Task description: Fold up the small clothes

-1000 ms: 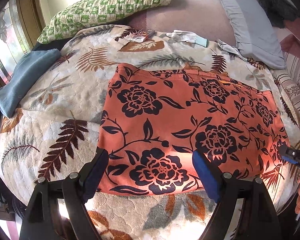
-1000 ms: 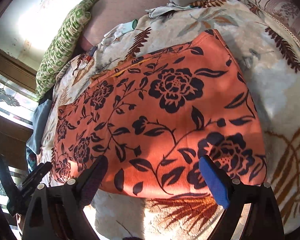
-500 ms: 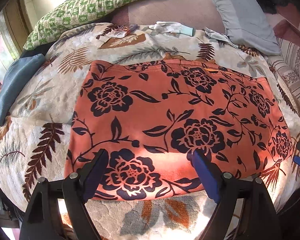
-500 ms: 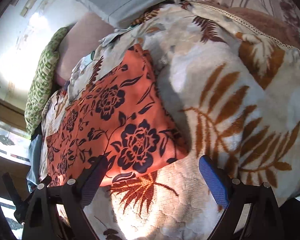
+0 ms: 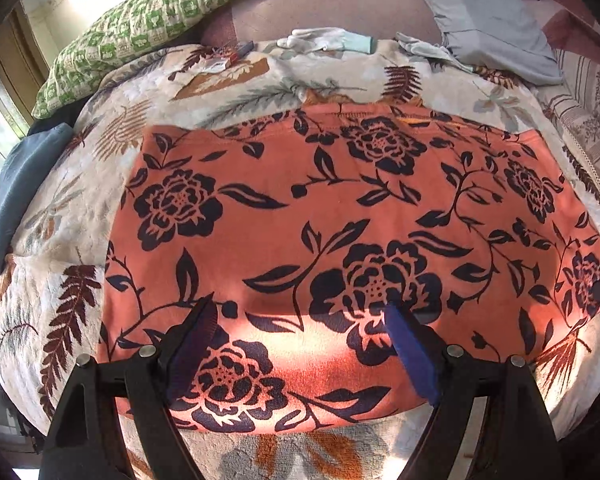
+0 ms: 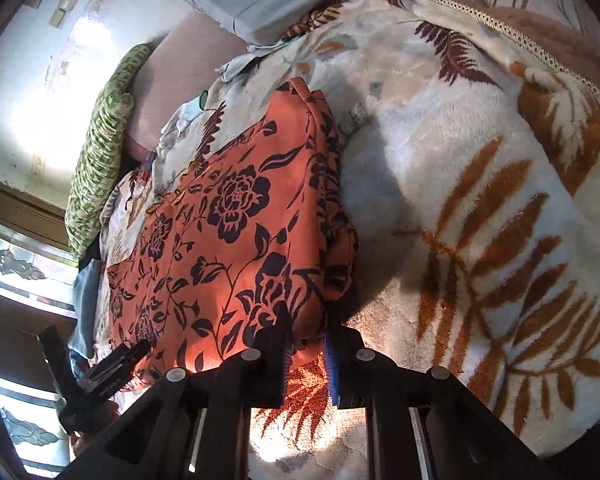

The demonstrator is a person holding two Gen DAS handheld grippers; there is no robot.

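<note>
Right gripper (image 6: 306, 344) closing, apparently pinching orange garment (image 6: 220, 232) corner; left gripper (image 5: 300, 344) wide, empty.

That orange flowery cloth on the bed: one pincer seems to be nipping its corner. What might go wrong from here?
Possible risks:
1. The right gripper is closing on a bunched corner of the orange garment; it may catch only some layers, which could slip out.
2. The left gripper stands open above the near edge, so lifting now could drag the garment askew.
3. The plush blanket underneath might get pinched too.
</note>
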